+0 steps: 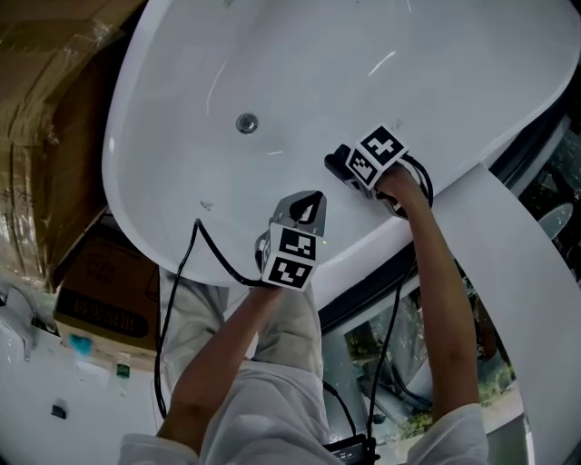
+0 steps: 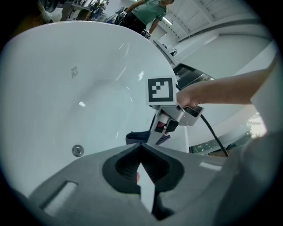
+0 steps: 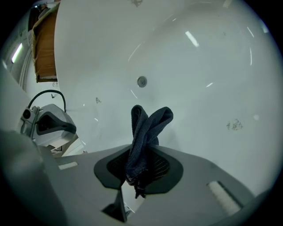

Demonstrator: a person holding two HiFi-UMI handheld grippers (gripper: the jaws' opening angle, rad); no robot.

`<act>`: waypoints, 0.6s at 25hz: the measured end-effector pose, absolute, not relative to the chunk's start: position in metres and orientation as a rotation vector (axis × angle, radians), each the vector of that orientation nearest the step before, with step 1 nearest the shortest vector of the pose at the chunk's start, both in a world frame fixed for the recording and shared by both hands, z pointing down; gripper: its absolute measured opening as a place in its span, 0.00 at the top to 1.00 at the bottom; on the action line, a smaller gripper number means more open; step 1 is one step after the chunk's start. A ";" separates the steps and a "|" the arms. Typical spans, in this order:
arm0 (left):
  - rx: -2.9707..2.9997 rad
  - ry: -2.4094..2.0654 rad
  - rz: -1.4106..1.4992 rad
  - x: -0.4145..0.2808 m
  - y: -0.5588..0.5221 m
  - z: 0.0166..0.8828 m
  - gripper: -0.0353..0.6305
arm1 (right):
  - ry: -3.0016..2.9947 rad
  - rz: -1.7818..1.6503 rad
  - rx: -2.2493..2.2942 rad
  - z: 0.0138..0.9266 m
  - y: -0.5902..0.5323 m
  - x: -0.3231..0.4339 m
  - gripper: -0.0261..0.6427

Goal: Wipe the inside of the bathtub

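Observation:
The white bathtub (image 1: 272, 64) fills the top of the head view, with its round drain (image 1: 246, 123) near the middle of the floor. My right gripper (image 1: 338, 162) is inside the tub by the near wall, shut on a dark blue cloth (image 3: 147, 128) that sticks up from its jaws. The cloth (image 2: 140, 137) rests against the tub wall. My left gripper (image 1: 309, 207) hovers over the near rim, left of the right one, jaws closed with nothing between them. The drain (image 3: 141, 81) lies beyond the cloth.
Cardboard boxes (image 1: 45, 136) stand to the left of the tub, with a smaller carton (image 1: 104, 291) below them. A dark-framed glass panel (image 1: 381, 309) runs under the near rim. Black cables (image 1: 195, 263) trail from both grippers. A person in green (image 2: 150, 13) stands beyond the tub.

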State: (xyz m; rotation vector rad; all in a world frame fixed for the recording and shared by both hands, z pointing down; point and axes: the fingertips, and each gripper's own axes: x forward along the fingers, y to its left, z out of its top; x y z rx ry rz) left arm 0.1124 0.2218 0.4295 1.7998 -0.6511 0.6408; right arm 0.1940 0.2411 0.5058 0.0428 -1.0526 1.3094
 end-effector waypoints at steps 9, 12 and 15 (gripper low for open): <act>1.785 -0.652 0.641 0.118 0.205 0.436 0.95 | -1.072 1.197 0.168 0.516 0.176 0.237 0.86; 1.783 -0.650 0.640 0.122 0.199 0.438 0.95 | -1.065 1.154 0.201 0.518 0.154 0.254 0.86; 1.782 -0.644 0.637 0.126 0.196 0.440 0.95 | -1.057 1.143 0.235 0.522 0.136 0.267 0.86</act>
